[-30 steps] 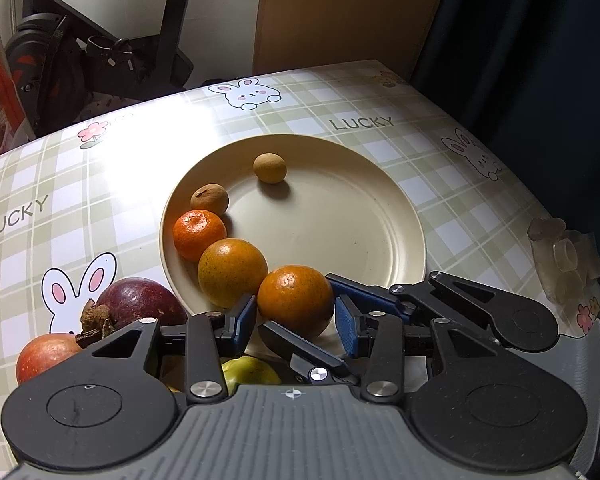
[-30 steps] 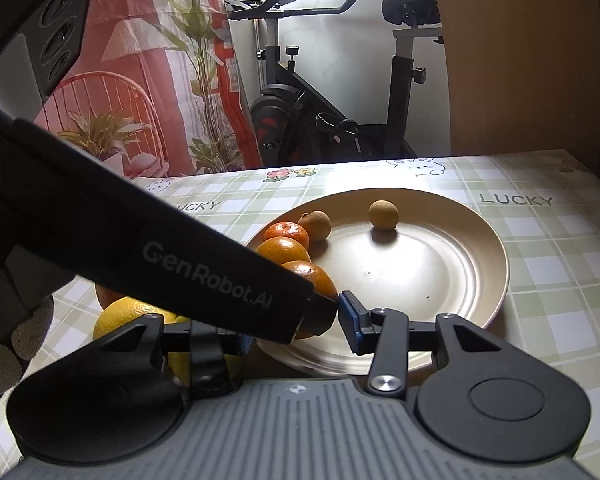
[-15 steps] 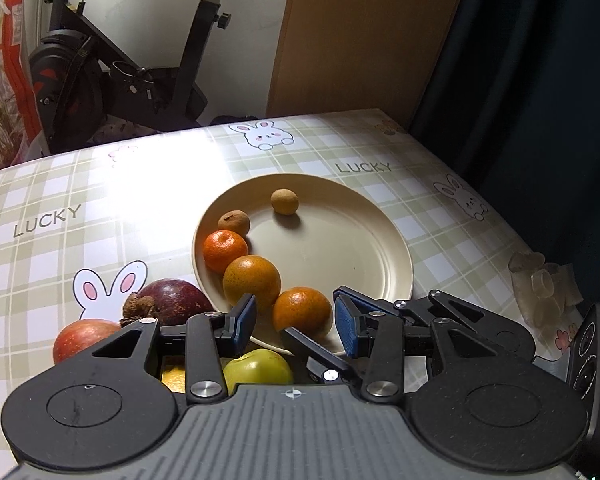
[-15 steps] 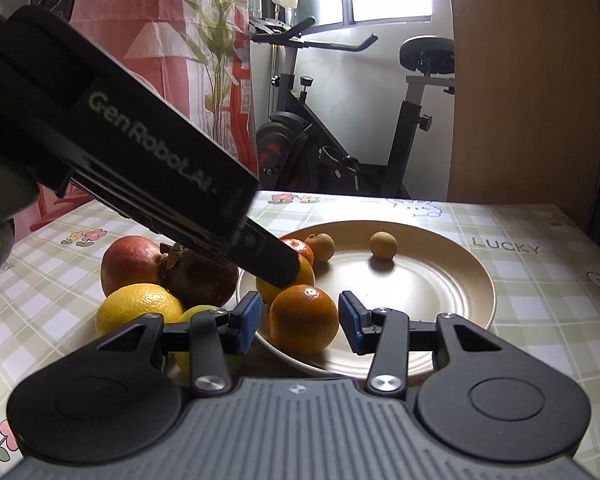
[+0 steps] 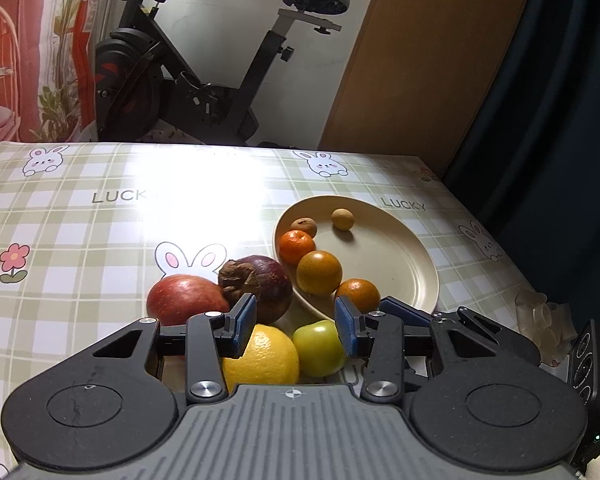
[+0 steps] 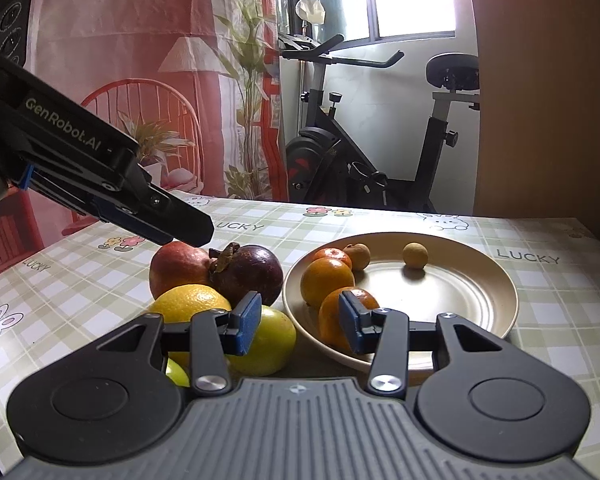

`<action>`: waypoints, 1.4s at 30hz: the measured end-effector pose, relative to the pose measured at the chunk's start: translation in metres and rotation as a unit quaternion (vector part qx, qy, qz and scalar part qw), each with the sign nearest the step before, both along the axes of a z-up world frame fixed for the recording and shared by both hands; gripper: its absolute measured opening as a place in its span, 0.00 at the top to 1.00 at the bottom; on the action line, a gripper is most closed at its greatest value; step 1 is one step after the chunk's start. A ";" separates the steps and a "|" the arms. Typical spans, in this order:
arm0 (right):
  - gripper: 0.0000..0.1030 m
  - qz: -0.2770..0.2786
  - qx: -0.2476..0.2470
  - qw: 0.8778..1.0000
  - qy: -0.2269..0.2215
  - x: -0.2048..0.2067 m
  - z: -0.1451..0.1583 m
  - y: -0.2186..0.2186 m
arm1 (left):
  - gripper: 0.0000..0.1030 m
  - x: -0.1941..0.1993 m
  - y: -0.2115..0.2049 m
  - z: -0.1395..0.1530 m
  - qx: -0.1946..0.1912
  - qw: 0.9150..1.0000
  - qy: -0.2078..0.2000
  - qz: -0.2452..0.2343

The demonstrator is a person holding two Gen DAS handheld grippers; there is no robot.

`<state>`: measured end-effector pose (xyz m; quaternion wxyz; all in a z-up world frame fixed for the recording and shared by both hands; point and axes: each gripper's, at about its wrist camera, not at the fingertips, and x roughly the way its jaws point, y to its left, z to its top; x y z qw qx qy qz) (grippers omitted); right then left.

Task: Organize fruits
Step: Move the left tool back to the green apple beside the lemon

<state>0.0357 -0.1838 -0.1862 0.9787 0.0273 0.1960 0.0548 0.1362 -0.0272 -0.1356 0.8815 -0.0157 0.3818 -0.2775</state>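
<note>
The surface [image 5: 100, 240] wears a pale green and white check, printed with white pink-eared rabbits, small red and yellow flowers and grey "LUCKY" lettering. At centre right of the left wrist frame the plate [image 5: 404, 264] is plain cream. On it sit three orange citrus fruits [image 5: 319, 272] and two small tan-brown ones [image 5: 343, 219]. Left of the plate lie a red apple [image 5: 184, 298], a dark purple mangosteen [image 5: 268, 284] with a brown dried calyx, a yellow lemon [image 5: 262, 360] and a green fruit [image 5: 318, 346]. Both tools are black with blue pads [image 5: 244, 322]. In the upper left of the right wrist frame a pinkish-red curtain [image 6: 140, 40] carries a plant and lamp print.
</note>
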 end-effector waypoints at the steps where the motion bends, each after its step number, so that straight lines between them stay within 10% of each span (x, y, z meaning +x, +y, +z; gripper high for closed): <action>1: 0.55 0.004 0.000 1.000 0.002 -0.001 0.000 0.002 | 0.56 0.000 0.003 -0.001 -0.001 1.000 0.002 0.004; 42: 0.54 0.046 0.019 0.996 0.069 0.016 -0.010 0.005 | 0.56 0.004 -0.029 -0.017 0.017 0.998 0.018 -0.053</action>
